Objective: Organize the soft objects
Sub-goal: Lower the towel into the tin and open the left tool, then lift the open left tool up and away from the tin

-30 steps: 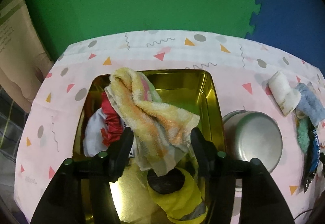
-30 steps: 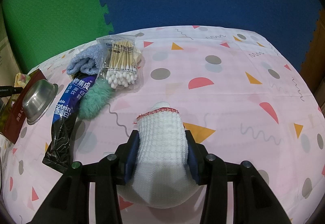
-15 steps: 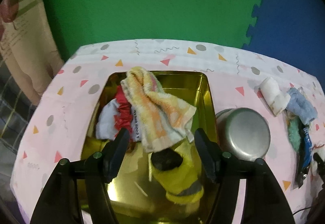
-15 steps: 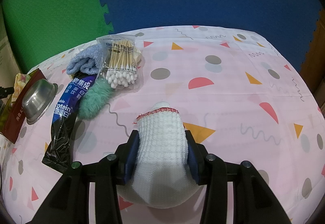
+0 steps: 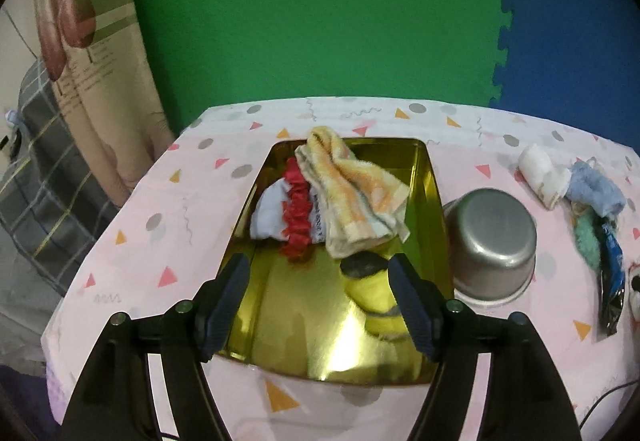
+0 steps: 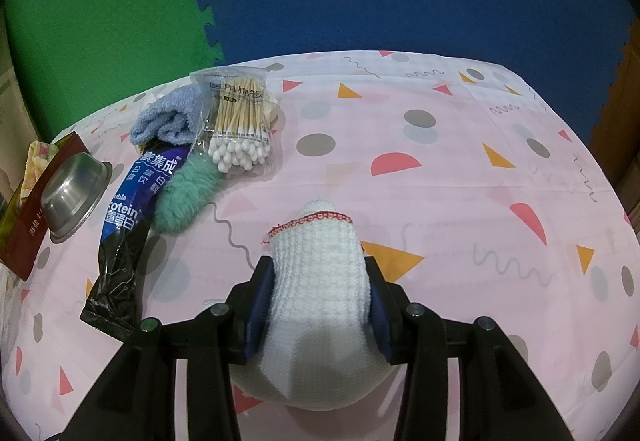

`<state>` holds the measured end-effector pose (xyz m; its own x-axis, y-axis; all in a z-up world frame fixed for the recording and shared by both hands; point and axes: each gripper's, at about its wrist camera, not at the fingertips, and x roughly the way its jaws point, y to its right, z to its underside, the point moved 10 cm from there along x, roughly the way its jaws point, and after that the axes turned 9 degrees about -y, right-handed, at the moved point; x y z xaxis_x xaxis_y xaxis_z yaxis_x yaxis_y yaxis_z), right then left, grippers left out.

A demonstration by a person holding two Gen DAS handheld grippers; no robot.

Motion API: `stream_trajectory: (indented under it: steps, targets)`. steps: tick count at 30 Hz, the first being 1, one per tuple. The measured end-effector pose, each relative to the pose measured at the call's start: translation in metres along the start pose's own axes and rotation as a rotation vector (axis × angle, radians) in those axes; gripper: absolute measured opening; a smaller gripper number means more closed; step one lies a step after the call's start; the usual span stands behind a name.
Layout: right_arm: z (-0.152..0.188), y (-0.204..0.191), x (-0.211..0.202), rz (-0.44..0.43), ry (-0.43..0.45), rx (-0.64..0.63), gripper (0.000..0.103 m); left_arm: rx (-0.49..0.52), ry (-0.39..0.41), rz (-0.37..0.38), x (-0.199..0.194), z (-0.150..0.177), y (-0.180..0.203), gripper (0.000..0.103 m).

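A gold tin tray [image 5: 436, 201] holds a yellow-orange striped towel [image 5: 352, 193], a red scrunchie [image 5: 296, 217] on a pale blue cloth, and a yellow sock [image 5: 376, 297]. My left gripper [image 5: 318, 267] hangs above the tray's near half, its jaws opening with nothing between them. In the right wrist view my right gripper [image 6: 318, 273] is shut on a white knitted cloth with red trim [image 6: 320, 261] above the tablecloth. On the table lie a blue fluffy cloth [image 6: 168, 117], a green fuzzy piece [image 6: 184, 197] and a white rolled cloth [image 5: 542, 173].
An upturned steel bowl [image 5: 492, 241] stands right of the tray. A bag of cotton swabs [image 6: 240, 125] and a dark blue packet [image 6: 124, 233] lie by the soft things. Green and blue foam mats cover the floor beyond the pink patterned tablecloth [image 6: 440, 181].
My left gripper let go of the striped towel, which now lies in the tray, then pulled back and up while its jaws widened. The right gripper and its white cloth stayed still.
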<state>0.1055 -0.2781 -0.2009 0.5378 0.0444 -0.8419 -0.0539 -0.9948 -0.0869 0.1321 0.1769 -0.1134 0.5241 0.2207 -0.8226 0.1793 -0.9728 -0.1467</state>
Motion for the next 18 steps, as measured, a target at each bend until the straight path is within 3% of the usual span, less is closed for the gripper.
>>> stream_trajectory:
  steps: [18]
  targets:
    - [-0.001,0.0,0.0,0.005,-0.003,-0.006,0.045,-0.142,0.013,-0.029,-0.001,0.034,-0.042,0.072]
